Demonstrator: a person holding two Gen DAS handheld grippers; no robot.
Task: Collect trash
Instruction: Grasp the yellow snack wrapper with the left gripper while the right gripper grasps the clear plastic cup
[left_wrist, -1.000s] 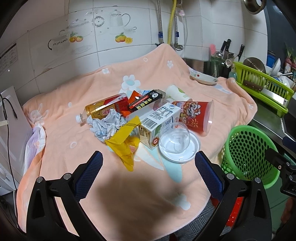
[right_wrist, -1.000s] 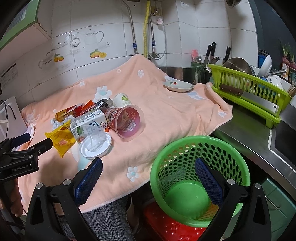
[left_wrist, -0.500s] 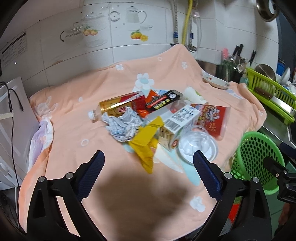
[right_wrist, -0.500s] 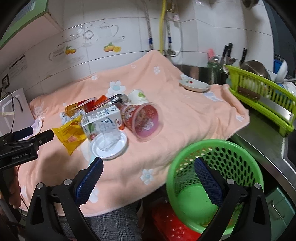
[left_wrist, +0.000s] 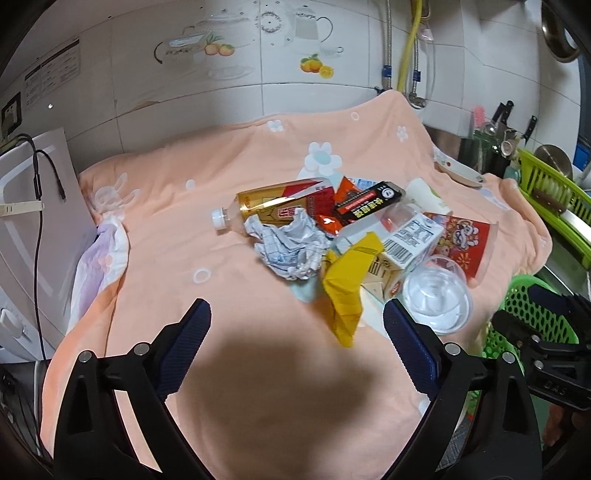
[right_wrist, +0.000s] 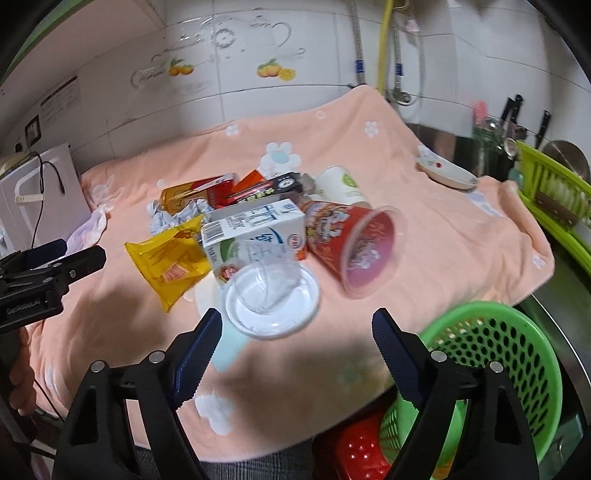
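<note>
- Trash lies in one heap near the middle of a peach fleece blanket (left_wrist: 229, 177) printed with white flowers; the blanket is soft and slightly rumpled and covers the whole counter.
- Heap contents: a crumpled ball of checked paper (left_wrist: 290, 245), creased and irregular; a yellow foil wrapper (left_wrist: 347, 291), folded and glossy, touching the paper ball; a plastic bottle (left_wrist: 273, 205) lying on its side with amber liquid and a white cap; a rectangular milk carton (right_wrist: 255, 230) on its side, barcode uppermost.
- Also in the heap: a red printed noodle cup (right_wrist: 351, 243) tipped over, mouth toward the right wrist camera; a clear plastic cup (right_wrist: 267, 286) resting on a white round lid, just in front of the carton; a black box (left_wrist: 367, 206) with yellow lettering behind it. The lettering is too small to read.
- Left gripper (left_wrist: 295, 332): released, blue ribbed pads wide apart, nothing between them, above bare blanket short of the heap.
- Right gripper (right_wrist: 293, 349): jaws closing but not gripping; nothing between the pads, and the clear cup lies just beyond the tips.
- A green perforated plastic basket (right_wrist: 517, 354) stands below the counter edge at the right, above a red perforated item.
- Surroundings: white glazed wall tiles with fruit and teapot decals, a yellow hose, a small dish (right_wrist: 447, 173) on the blanket's far corner, a green dish rack (right_wrist: 554, 199) and knives at the right.
</note>
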